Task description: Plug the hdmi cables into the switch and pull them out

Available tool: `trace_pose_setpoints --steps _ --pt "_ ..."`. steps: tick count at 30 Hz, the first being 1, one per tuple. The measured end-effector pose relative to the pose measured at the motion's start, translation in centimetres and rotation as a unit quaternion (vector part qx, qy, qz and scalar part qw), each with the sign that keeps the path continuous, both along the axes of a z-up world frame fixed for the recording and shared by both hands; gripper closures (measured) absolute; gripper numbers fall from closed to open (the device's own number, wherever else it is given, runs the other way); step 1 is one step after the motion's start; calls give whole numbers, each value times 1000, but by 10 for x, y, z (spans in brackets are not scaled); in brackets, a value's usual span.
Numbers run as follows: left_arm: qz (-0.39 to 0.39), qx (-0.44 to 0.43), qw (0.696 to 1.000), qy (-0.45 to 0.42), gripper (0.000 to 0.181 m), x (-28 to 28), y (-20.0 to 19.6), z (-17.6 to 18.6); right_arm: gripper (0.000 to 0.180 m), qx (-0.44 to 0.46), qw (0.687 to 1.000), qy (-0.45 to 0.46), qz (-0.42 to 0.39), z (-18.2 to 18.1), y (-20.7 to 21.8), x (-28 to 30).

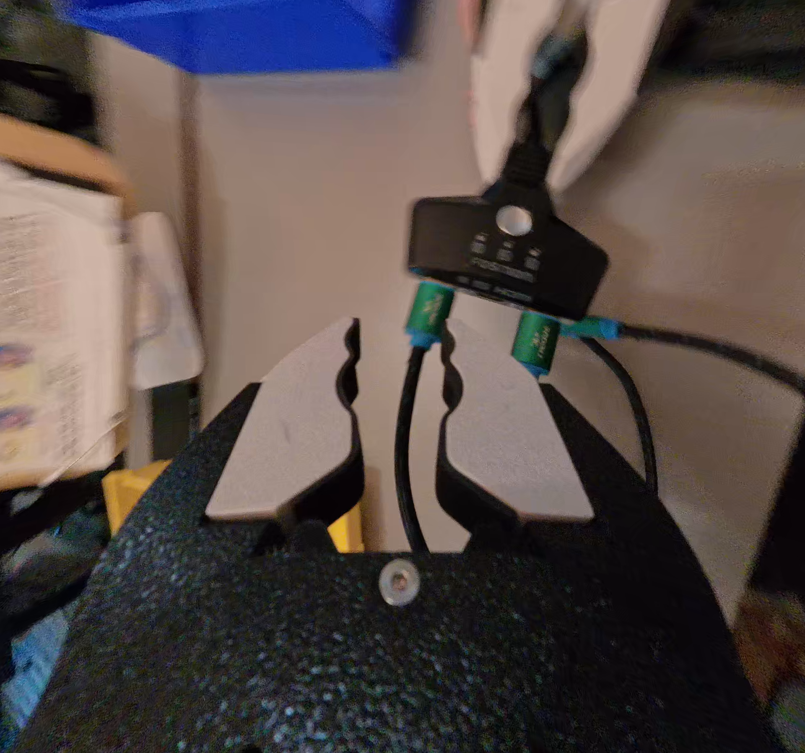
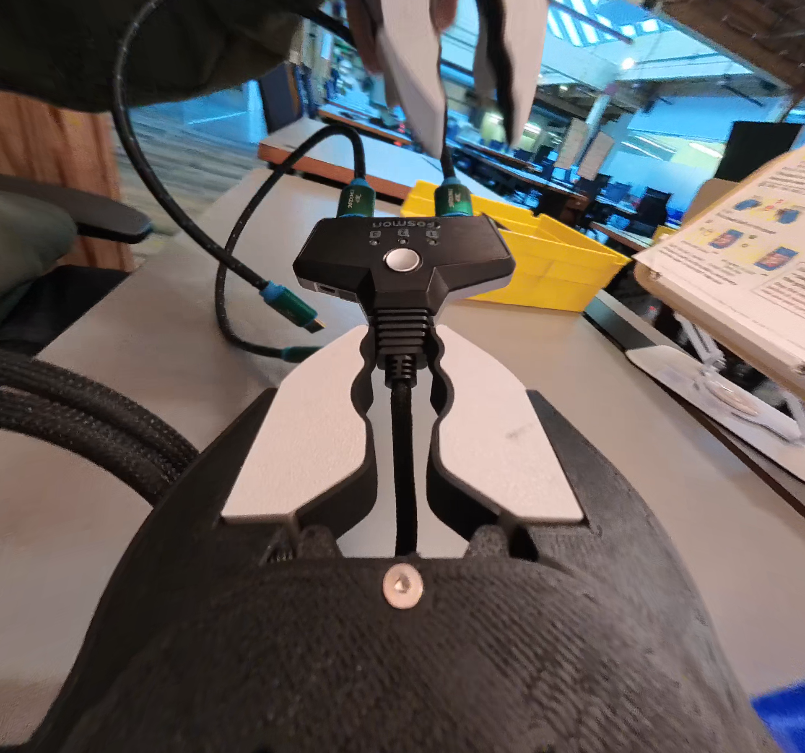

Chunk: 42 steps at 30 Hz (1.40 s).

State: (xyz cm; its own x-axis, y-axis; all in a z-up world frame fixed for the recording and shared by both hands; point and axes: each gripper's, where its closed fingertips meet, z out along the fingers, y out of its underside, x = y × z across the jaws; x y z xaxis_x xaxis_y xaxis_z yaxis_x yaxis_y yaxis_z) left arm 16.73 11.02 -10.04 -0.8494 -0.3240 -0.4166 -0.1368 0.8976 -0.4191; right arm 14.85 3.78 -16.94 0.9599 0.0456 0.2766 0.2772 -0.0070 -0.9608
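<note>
The black HDMI switch (image 2: 403,257) is held above the grey table by my right gripper (image 2: 400,335), which is shut on its ribbed cable collar. Two green HDMI plugs (image 2: 355,200) (image 2: 453,200) sit in its far ports. A third green plug (image 2: 296,309) lies loose on the table, pointing at the switch's left side. My left gripper (image 1: 400,331) is open just short of the left-hand plugged connector (image 1: 429,309); that plug's black cable (image 1: 407,427) runs between its fingers untouched. The switch (image 1: 507,252) and right gripper (image 1: 527,174) show beyond it.
A yellow bin (image 2: 536,261) stands behind the switch. A tilted stand with printed sheets (image 2: 718,252) is at the right. A thick braided cable (image 2: 87,418) lies at the left. A blue bin (image 1: 244,4) stands at the back of the left wrist view.
</note>
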Motion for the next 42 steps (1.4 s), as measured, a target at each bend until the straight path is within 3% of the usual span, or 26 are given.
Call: trace_pose_setpoints --steps 1,4,7,9,14,17,20,22,24,26,29,32,37,40,42 --pt "31 -35 998 -50 139 7 6 24 157 0 1000 -1 -23 3 -2 7" --pt "95 -185 961 -181 134 1 33 97 158 20 995 -21 -92 22 -13 27" --pt "149 -262 912 -278 132 -23 86 125 157 37 985 -52 -159 50 -35 44" --pt "190 -268 900 -287 132 -38 120 108 157 50 974 -73 -209 72 -54 57" --pt "236 -254 914 -211 124 -66 157 22 158 104 918 -123 -361 145 -113 119" --pt "241 -269 914 -183 124 -73 158 -10 157 133 851 -155 -484 192 -155 177" --pt "231 -284 915 -171 124 -74 149 -26 157 149 757 -205 -602 223 -202 229" --pt "227 -288 915 -169 124 -73 142 -34 157 153 714 -195 -654 220 -229 254" --pt "213 -297 916 -167 124 -72 134 -40 157 173 692 -160 -682 205 -249 269" --pt "206 -296 919 -161 126 -69 130 -48 157 185 691 -138 -685 194 -256 278" --pt "200 -283 926 -148 126 -62 130 -60 157 211 720 -111 -652 201 -248 285" --pt "208 -275 929 -135 126 -52 132 -63 157 236 749 -108 -610 231 -229 286" --pt "197 -280 931 -124 126 -43 118 -68 158 324 762 -109 -550 289 -213 280" --pt "186 -272 938 -111 126 -40 106 -82 158 368 762 -82 -526 282 -217 285" --pt "177 -269 941 -103 126 -40 99 -91 158 372 760 -74 -528 255 -225 288"
